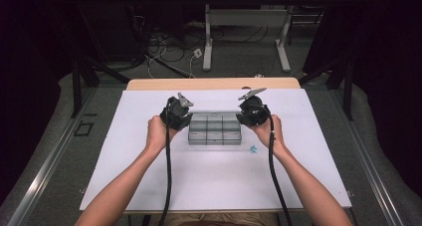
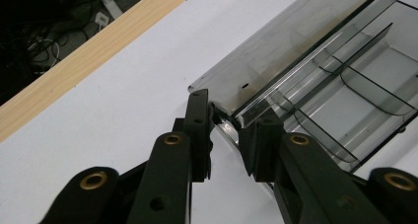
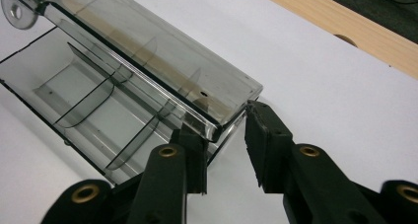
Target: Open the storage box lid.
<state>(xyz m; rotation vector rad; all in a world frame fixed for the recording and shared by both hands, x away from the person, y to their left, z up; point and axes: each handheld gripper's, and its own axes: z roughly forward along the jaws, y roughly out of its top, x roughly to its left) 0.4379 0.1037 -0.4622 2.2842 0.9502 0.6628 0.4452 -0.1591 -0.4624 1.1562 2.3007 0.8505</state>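
A clear grey plastic compartment box sits in the middle of the white board. My left gripper is at its left end and my right gripper at its right end. In the left gripper view the left gripper is shut on one front corner of the raised lid, above empty compartments. In the right gripper view the right gripper holds the lid's other front corner, one jaw under it and one outside. The lid is tilted up off the box.
A small blue object lies on the board just right of the box, near the right wrist. The wooden table edge runs behind the board. Cables and desk legs are on the floor beyond.
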